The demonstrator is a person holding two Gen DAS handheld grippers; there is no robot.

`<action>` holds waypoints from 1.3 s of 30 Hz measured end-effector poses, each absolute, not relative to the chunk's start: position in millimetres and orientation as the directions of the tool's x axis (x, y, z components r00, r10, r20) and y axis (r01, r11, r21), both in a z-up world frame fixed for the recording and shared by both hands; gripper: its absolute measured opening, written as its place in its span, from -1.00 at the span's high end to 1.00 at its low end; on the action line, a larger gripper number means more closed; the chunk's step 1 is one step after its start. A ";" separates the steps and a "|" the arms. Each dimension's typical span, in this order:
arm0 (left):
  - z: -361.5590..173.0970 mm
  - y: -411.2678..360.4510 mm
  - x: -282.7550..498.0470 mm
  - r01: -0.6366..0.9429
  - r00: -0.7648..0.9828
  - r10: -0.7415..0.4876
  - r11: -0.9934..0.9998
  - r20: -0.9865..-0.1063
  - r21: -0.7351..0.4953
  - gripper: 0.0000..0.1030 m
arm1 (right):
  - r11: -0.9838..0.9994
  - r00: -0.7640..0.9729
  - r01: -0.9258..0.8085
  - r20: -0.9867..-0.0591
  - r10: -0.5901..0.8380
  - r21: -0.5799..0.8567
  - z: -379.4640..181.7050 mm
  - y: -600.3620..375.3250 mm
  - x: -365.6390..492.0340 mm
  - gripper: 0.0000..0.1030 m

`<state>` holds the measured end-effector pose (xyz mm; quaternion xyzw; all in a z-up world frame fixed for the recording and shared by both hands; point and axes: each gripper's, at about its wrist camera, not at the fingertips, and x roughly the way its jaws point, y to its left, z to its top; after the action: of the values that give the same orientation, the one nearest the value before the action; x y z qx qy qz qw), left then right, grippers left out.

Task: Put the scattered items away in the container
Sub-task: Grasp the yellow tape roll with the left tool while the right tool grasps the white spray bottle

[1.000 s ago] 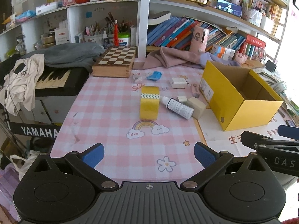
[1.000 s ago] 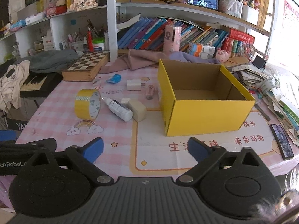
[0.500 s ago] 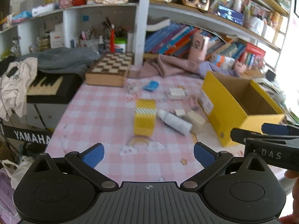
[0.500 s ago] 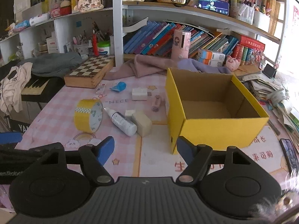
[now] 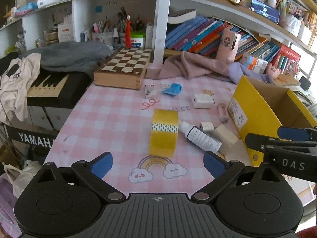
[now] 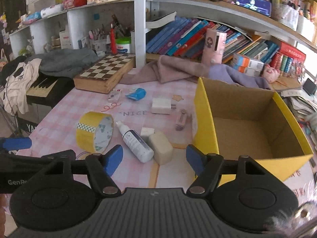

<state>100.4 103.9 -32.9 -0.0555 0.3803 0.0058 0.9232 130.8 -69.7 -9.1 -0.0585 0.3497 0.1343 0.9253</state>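
Observation:
An open yellow cardboard box (image 6: 249,127) stands empty on the right of the pink checked table; it also shows in the left wrist view (image 5: 257,117). A yellow tape roll (image 5: 164,132) (image 6: 94,133) stands on edge. Beside it lie a white spray bottle (image 5: 200,136) (image 6: 135,142), a beige block (image 6: 160,147), a small white cube (image 6: 147,131), a white charger (image 6: 161,106), a pink clip (image 6: 181,120), a blue wrapper (image 6: 136,94) and a small card box (image 6: 114,95). My left gripper (image 5: 158,164) is open just short of the tape. My right gripper (image 6: 154,156) is open above the bottle and block.
A wooden chessboard box (image 5: 123,69) and pink cloth (image 5: 194,67) lie at the table's back under bookshelves. A keyboard (image 5: 49,85) with clothes sits off the left edge. Papers and a phone (image 6: 310,83) lie right of the box.
Both grippers have moved forward toward the items. The tape now sits close in front of the left gripper, and the bottle and block lie between the right gripper's fingers.

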 end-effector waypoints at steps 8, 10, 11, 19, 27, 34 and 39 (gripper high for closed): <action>-44.5 104.7 124.7 -0.076 0.671 -0.030 0.991 -0.741 -0.109 -0.36 | 0.951 0.681 -0.307 -0.692 0.239 0.027 -20.0 -68.9 166.1 -0.29; -48.7 104.2 131.6 -0.079 0.657 -0.036 0.990 -0.753 -0.116 -0.29 | 0.946 0.666 -0.324 -0.703 0.248 0.027 -22.8 -66.1 173.7 -0.11; -49.9 103.8 134.3 -0.081 0.654 -0.035 0.990 -0.756 -0.116 -0.24 | 0.944 0.658 -0.330 -0.712 0.247 0.023 -24.7 -63.9 177.8 -0.03; -58.8 89.7 162.5 -0.046 0.646 -0.015 0.997 -0.763 -0.058 -0.21 | 0.932 0.592 -0.362 -0.765 0.256 0.032 -39.7 -56.9 207.2 0.00; -77.2 89.9 188.1 -0.050 0.624 0.001 0.998 -0.782 -0.038 -0.21 | 0.903 0.530 -0.420 -0.783 0.326 0.092 -45.1 -53.8 228.4 0.24; -79.8 90.2 190.9 -0.032 0.610 -0.008 0.999 -0.792 -0.034 0.22 | 0.851 0.430 -0.507 -0.816 0.386 0.135 -53.5 -41.3 246.8 0.36; -69.6 97.9 181.3 -0.047 0.630 0.012 0.999 -0.777 -0.023 0.23 | 0.829 0.391 -0.547 -0.840 0.376 0.117 -61.2 -30.8 255.6 0.36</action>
<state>181.3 97.9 -69.6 -0.0208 0.4300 0.0163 0.9024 255.6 -30.8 -61.2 -0.0895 0.4764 0.2782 0.8293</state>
